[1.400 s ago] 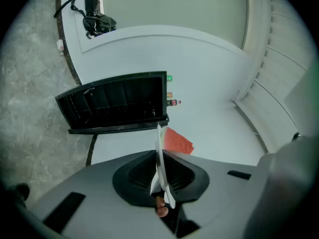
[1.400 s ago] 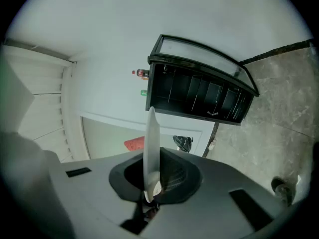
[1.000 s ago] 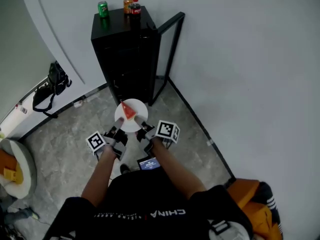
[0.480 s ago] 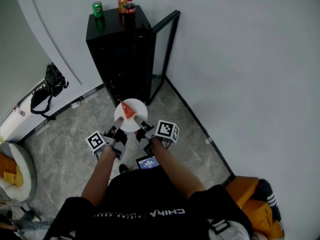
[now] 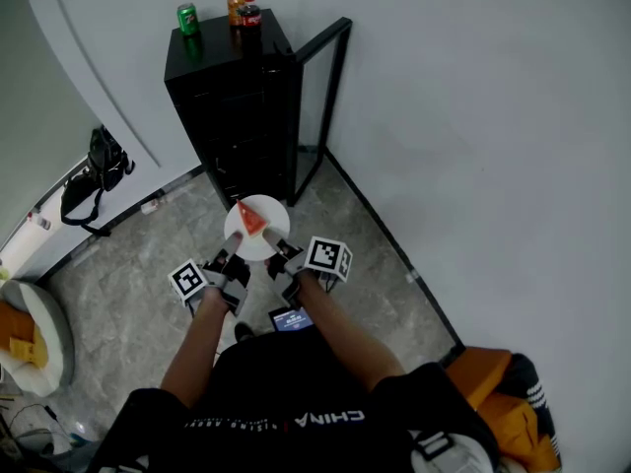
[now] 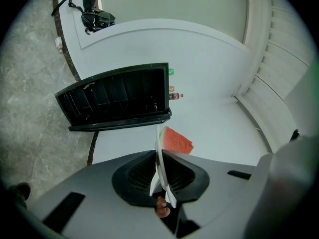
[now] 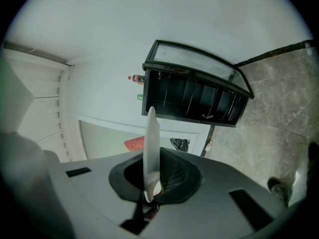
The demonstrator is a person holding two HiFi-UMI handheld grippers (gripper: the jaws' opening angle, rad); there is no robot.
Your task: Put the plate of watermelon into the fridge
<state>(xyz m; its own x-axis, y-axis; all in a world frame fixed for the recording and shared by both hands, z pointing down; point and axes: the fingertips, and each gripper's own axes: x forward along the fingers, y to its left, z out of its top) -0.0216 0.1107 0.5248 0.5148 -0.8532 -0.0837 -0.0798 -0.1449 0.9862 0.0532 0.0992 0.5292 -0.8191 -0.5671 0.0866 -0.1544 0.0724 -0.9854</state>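
Observation:
A white plate [image 5: 258, 235] carries a red watermelon slice [image 5: 251, 219] and is held level in front of me. My left gripper [image 5: 234, 252] is shut on the plate's near-left rim, and my right gripper [image 5: 275, 251] is shut on its near-right rim. In the left gripper view the plate [image 6: 160, 171] stands edge-on between the jaws, the watermelon [image 6: 176, 140] beyond it. In the right gripper view the plate [image 7: 150, 151] is clamped edge-on too, and the watermelon [image 7: 134, 144] peeks out to its left. The black fridge [image 5: 237, 106] stands ahead with its glass door [image 5: 325, 101] swung open to the right.
A green can [image 5: 187, 18], an orange bottle [image 5: 237, 8] and a dark can [image 5: 249, 17] stand on the fridge top. A black bag [image 5: 94, 175] lies by the left wall. An orange bag [image 5: 508, 402] sits at lower right. The floor is grey stone tile.
The fridge and its cans have shifted slightly up and left in the head view. The plate and both grippers stay in the same hold.

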